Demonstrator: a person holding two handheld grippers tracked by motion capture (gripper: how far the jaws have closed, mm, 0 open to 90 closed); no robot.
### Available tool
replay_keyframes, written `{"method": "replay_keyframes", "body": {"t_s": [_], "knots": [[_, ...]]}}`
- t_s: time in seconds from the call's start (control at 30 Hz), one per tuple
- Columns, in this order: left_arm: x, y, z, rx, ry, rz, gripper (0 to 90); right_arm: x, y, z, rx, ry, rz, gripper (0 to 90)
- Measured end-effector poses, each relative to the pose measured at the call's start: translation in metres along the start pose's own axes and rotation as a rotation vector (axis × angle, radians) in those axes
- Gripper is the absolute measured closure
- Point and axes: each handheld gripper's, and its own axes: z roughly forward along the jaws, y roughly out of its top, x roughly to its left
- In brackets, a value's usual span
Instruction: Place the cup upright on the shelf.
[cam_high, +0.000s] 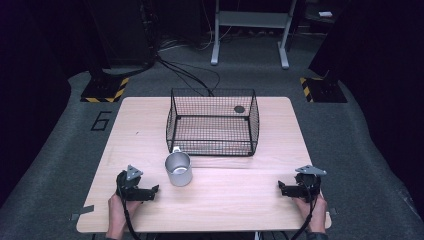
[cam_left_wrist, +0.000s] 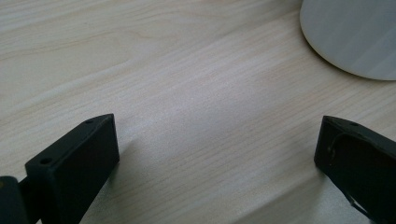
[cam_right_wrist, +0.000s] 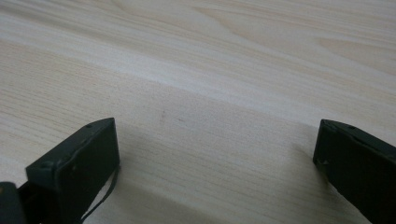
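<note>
The left gripper (cam_high: 152, 190) rests low on the table (cam_high: 225, 200), jaws wide apart, holding nothing. Just beside it stands an empty metal mug (cam_high: 178, 169), in front of an empty wire basket (cam_high: 212, 122). The right gripper (cam_high: 281, 187) is likewise spread, gripping nothing

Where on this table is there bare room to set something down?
The wide wood strip between the left gripper and right gripper is free, as are the table margins beside the wire basket. It is tight where the metal cup stands just before the basket.
</note>
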Motion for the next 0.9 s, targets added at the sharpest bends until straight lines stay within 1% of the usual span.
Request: {"method": "replay_keyframes", "body": {"t_s": [0.17, 0.27, 0.33, 0.4, 0.43, 0.47, 0.57, 0.63, 0.67, 0.7, 0.8, 0.83, 0.87, 0.9], "knots": [[0.0, 0.0, -0.002, 0.0, -0.011, -0.007, 0.2, 0.0, 0.0, 0.0, 0.006, 0.0, -0.001, 0.0], [0.001, -0.001, -0.003, -0.007, -0.016, -0.008, 0.2, 0.0, 0.0, 0.0, 0.004, -0.002, 0.004, 0.0], [0.001, -0.001, -0.005, -0.015, -0.019, -0.016, 0.2, 0.0, 0.0, 0.0, 0.004, -0.003, 0.004, 0.0], [0.001, -0.001, -0.009, -0.032, -0.037, -0.023, 0.2, 0.0, 0.0, 0.0, 0.004, -0.003, 0.005, 0.0], [0.0, 0.001, -0.013, -0.051, -0.047, -0.031, 0.1, 0.0, 0.0, 0.0, 0.005, -0.002, 0.004, 0.0], [0.0, 0.001, -0.013, -0.051, -0.047, -0.031, 0.2, 0.0, 0.0, 0.0, 0.005, -0.002, 0.004, 0.0], [-0.003, 0.005, -0.021, -0.081, -0.076, -0.034, 0.2, 0.001, 0.0, 0.0, 0.004, -0.003, 0.006, 0.0], [-0.007, 0.009, -0.028, -0.098, -0.097, -0.02, 0.1, 0.001, 0.0, 0.0, 0.004, -0.004, 0.007, 0.0], [-0.007, 0.009, -0.028, -0.098, -0.097, -0.02, 0.1, 0.001, 0.0, 0.0, 0.004, -0.005, 0.007, 0.0], [-0.011, 0.013, -0.033, -0.112, -0.111, -0.012, 0.1, 0.001, 0.0, 0.0, 0.004, -0.004, 0.007, 0.0], [-0.014, 0.016, -0.037, -0.125, -0.123, -0.006, 0.1, 0.0, 0.0, 0.0, 0.006, -0.002, 0.003, 0.0], [-0.017, 0.018, -0.04, -0.137, -0.132, 0.001, 0.1, 0.0, 0.0, 0.0, 0.006, -0.002, 0.003, 0.0], [-0.018, 0.02, -0.041, -0.139, -0.14, 0.005, 0.0, 0.0, 0.0, 0.0, 0.006, -0.002, 0.003, 0.0], [-0.023, 0.023, -0.043, -0.151, -0.15, 0.014, 0.0, 0.001, 0.0, 0.0, 0.005, -0.002, 0.004, 0.0]]}}
